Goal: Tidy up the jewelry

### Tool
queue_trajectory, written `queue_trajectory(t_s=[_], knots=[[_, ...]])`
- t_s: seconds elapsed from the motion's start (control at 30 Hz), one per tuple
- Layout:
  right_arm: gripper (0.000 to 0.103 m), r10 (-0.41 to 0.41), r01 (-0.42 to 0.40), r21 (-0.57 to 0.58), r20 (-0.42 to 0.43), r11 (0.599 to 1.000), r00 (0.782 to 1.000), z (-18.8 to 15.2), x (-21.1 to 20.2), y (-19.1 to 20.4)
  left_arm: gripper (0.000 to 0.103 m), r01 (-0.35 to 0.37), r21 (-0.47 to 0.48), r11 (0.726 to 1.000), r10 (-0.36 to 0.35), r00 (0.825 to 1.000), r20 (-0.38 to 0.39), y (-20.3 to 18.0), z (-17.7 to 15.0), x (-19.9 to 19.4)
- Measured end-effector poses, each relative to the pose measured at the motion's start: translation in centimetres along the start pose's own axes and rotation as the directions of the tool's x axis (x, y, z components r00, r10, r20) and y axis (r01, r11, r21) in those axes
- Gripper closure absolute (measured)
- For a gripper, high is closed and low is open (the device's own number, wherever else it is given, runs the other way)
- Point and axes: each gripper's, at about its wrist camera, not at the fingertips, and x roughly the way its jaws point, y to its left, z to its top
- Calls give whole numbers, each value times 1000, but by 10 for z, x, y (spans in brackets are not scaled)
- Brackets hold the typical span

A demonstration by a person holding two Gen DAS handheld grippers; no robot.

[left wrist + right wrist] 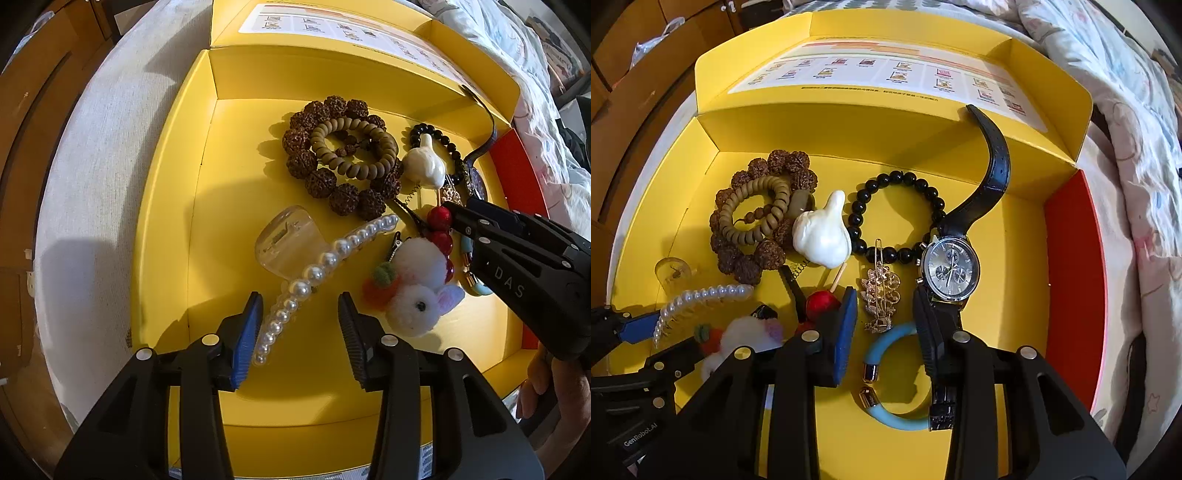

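While both grippers point down into the yellow box (173,206), their jaws stand apart and press on nothing. Closest to the left gripper (301,325) lies the pearl hair clip (314,275), with its near end between the fingers, right beside the blue pad. Just next to it sits the fluffy bunny clip (417,295), close to the other finger. The right gripper (884,325) hangs over the gold brooch (881,291) and the blue bangle (886,369), and the watch (949,267) lies right by its right finger, its strap running under that finger. A red bead clip (822,301) sits by its left finger. Farther back are the white garlic charm (822,236), the black bead bracelet (897,218), and the brown bead bracelets (757,218) piled together. Behind them stands the open lid (886,74) with small pictures on it. A pale blanket (1126,110) lies outside the box on the right.
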Motion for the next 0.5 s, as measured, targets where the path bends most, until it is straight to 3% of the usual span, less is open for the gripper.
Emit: queue_trajectory(t_s=[0.03,0.1,0.13,0.27,0.5], knots=[[80,4,-4,-1,-2,1000,1000,1,0,1,62,-3,3,1000,3,1000,0,0,0,0],[82,-1,1,-12,-7,1000,1000,0,-2,3,75,-25,5,1000,25,1000,3,2,0,0],[82,1,-1,-12,-7,1000,1000,-1,-2,4,76,-30,1,1000,30,1000,3,3,0,0],[82,1,-1,-4,-3,1000,1000,-3,-5,3,78,5,-16,1000,-5,1000,-2,8,4,1],[82,95,-97,65,33,993,995,-1,-27,-20,80,25,-26,999,-25,1000,3,13,2,-6]])
